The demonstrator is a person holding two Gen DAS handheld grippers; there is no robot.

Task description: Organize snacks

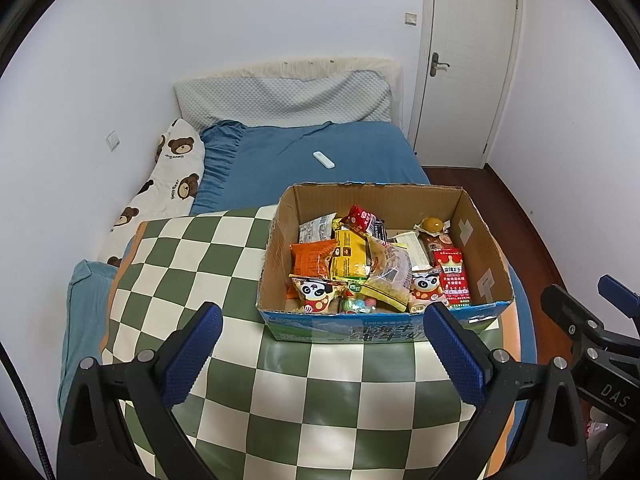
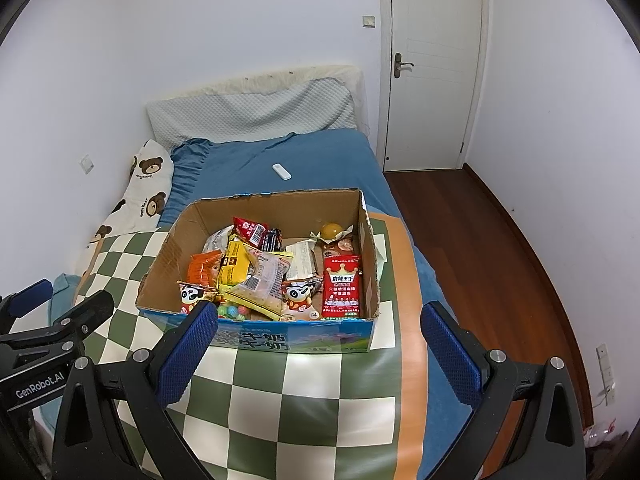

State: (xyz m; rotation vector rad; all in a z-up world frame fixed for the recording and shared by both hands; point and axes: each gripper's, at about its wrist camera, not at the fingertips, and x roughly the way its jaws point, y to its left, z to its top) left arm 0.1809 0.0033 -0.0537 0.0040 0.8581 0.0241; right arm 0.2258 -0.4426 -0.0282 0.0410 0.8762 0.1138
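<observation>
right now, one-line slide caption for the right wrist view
Open right hand-held gripper poised before a cardboard box of mixed snack packets on a checkered mat.

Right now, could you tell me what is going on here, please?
A person holds both hand-held grippers above a checkered mat on the bed. The left hand-held gripper and the right hand-held gripper are open and empty. The cardboard box ahead is full of snack packets, none picked up yet.
</observation>
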